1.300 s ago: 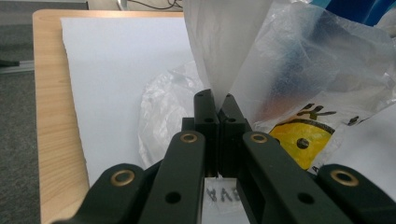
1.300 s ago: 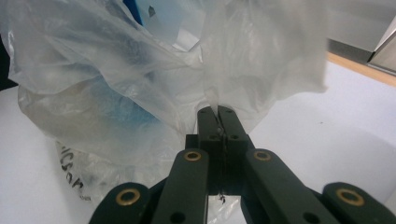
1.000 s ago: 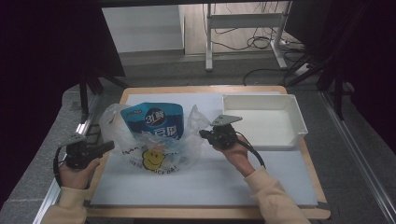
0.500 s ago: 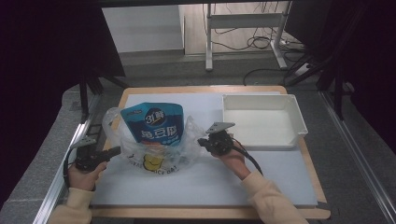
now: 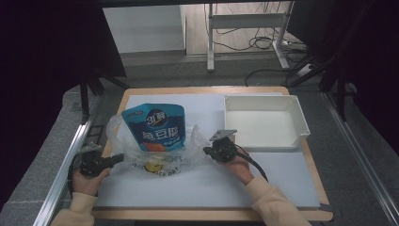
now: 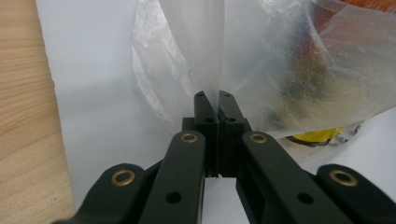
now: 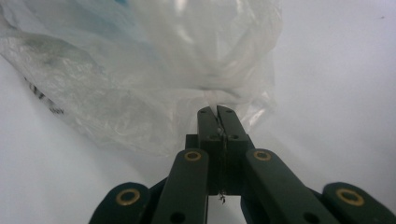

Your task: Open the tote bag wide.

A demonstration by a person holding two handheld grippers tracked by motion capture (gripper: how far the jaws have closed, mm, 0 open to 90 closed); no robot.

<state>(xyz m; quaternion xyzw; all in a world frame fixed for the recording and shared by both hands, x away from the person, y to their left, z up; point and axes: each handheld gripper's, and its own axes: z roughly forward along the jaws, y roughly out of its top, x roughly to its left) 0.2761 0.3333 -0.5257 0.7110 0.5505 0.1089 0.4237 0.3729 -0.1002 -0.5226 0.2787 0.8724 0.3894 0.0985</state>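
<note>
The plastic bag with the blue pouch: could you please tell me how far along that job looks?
Done: the blue pouch sits partway inside the clear plastic bag, its top sticking out. In hand: the left claw and right claw are each shut on a bag edge. Left, probably: drawing the bag fully over the pouch; the white tray holds nothing.

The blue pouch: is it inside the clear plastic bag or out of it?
Partly in: the blue pouch has its lower part inside the clear bag, its top sticking out above the bag's mouth.
</note>
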